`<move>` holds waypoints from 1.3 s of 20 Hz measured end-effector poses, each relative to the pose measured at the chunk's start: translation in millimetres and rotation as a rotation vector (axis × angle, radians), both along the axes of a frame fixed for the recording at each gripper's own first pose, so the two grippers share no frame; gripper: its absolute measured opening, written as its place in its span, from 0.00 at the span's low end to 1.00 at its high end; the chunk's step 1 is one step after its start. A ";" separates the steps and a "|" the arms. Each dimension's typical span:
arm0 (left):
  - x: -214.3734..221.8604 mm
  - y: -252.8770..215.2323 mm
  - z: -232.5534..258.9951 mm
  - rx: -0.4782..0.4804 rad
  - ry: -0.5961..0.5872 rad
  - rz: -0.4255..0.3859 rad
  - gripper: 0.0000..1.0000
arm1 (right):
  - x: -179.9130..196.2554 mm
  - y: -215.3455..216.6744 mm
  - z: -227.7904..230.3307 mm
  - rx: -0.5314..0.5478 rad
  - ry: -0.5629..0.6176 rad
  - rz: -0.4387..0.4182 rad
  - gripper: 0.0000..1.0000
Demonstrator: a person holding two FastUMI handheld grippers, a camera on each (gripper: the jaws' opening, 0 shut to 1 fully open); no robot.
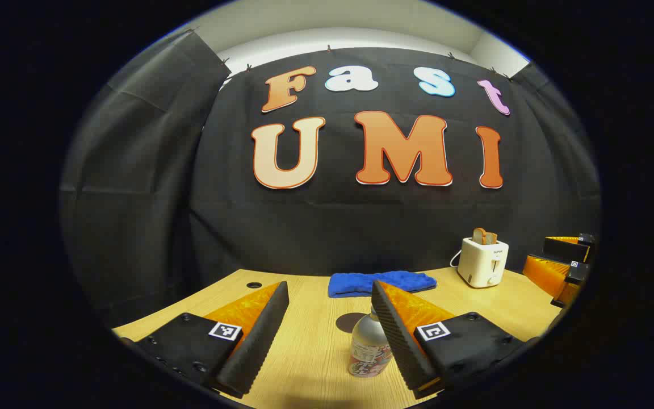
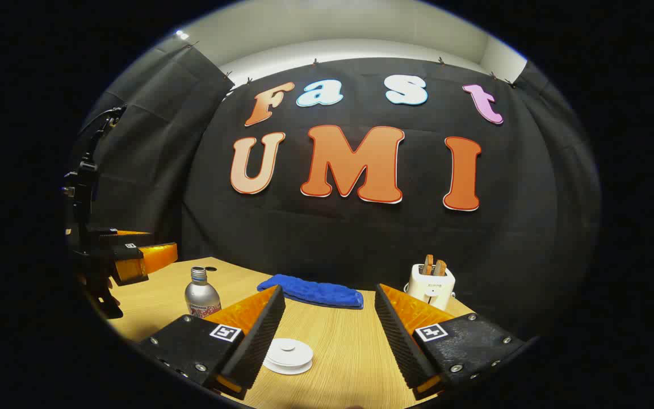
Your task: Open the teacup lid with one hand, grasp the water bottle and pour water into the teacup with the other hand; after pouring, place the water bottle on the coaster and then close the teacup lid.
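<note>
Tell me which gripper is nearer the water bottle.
Left. The left gripper has the water bottle between its open fingers, close to one of them. The right gripper is off to the side, over the teacup lid.

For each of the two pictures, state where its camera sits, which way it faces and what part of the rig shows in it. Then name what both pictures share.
Left gripper view: rides the left gripper, facing the back wall; its open fingers flank the water bottle; the right gripper shows far right.
Right gripper view: rides the right gripper, facing the same wall, above the white teacup lid; the left gripper shows far left.
Shared: bottle, blue cloth, toaster, wooden table.
</note>
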State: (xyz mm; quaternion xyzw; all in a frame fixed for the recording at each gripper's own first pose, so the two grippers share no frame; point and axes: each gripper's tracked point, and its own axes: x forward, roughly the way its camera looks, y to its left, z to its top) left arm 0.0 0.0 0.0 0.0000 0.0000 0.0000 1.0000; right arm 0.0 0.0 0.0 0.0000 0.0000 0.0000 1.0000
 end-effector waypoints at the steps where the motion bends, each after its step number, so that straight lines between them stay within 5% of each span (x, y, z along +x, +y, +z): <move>1: 0.4 -0.4 -0.5 0.000 -0.001 -0.002 0.96 | -0.1 0.3 -0.8 0.002 0.000 0.000 0.95; 18: -2.8 -7.0 -2.7 0.018 -0.032 -0.023 0.99 | 7.0 -8.5 -25.7 0.034 0.058 -0.016 0.95; 26: -8.7 -22.3 -22.3 0.033 -0.019 -0.079 0.94 | 24.2 14.7 -72.2 0.039 0.164 0.052 0.93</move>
